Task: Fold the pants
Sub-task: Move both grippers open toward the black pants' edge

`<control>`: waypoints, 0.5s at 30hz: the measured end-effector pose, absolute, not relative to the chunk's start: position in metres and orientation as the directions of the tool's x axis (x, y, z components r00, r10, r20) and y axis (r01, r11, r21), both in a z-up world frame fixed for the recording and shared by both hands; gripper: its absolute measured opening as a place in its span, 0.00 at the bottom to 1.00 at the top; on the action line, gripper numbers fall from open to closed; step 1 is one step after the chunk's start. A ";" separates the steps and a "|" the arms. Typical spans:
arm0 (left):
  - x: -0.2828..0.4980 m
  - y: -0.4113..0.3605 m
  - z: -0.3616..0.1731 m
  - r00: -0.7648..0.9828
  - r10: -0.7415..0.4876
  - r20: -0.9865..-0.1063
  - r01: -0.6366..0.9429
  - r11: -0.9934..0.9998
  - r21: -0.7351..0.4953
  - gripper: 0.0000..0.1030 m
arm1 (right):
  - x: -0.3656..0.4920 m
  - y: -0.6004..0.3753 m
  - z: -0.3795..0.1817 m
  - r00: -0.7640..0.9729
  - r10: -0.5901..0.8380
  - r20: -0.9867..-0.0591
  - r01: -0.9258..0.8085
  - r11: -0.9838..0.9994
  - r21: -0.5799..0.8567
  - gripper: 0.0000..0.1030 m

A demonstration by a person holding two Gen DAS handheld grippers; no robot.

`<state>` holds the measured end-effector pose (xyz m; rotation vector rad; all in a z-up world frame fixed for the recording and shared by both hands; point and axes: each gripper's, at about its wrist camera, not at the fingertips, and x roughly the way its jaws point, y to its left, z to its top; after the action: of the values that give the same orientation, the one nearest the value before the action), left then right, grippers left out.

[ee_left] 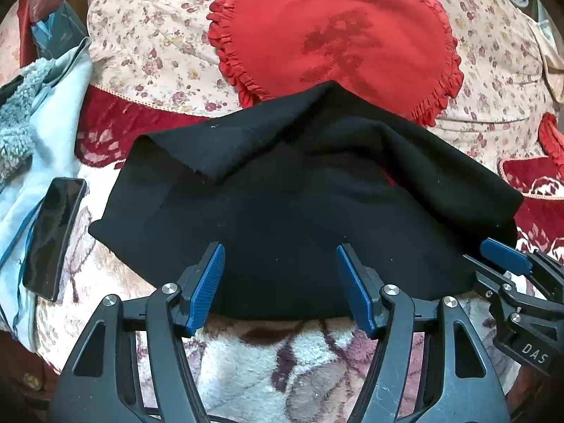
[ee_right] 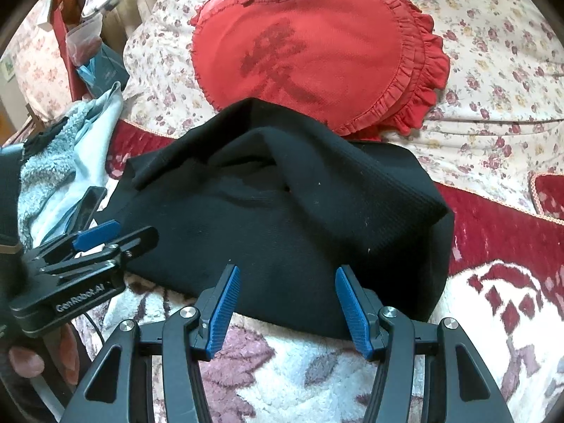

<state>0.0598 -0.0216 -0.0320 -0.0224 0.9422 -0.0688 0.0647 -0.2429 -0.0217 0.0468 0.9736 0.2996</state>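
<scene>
The black pants (ee_left: 299,204) are seen lying in a rumpled, partly folded heap on a floral plush blanket (ee_left: 282,359), with their far edge raised against a red heart-shaped cushion (ee_left: 328,35). The left hand-held gripper (ee_left: 280,282) is held over the near hem with its jaws spread and nothing pinched between them; the right hand-held gripper (ee_right: 287,303) is likewise spread and empty, poised above the near edge a little further along. The fabric is judged to be a soft, fairly thick knit: light, limp and likely to sag and drape once lifted, but not slippery and in no way fragile. A firm pinch through all layers at the near hem corners is thought best, so that the cloth can be drawn flat without the layers sliding apart. A dark phone (ee_left: 53,236) is noticed beside the pants on a pale blue garment (ee_left: 53,112) and should be avoided.
</scene>
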 end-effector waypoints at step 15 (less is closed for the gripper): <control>0.062 -0.019 -0.034 0.584 -0.069 -0.809 0.045 0.998 -0.052 0.63 | 0.065 -0.241 -0.023 0.515 0.274 -0.812 -0.233 0.956 0.175 0.54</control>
<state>0.0621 -0.0194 -0.0344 -0.0274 0.9453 -0.0661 0.0655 -0.2408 -0.0230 0.0457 0.9834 0.3051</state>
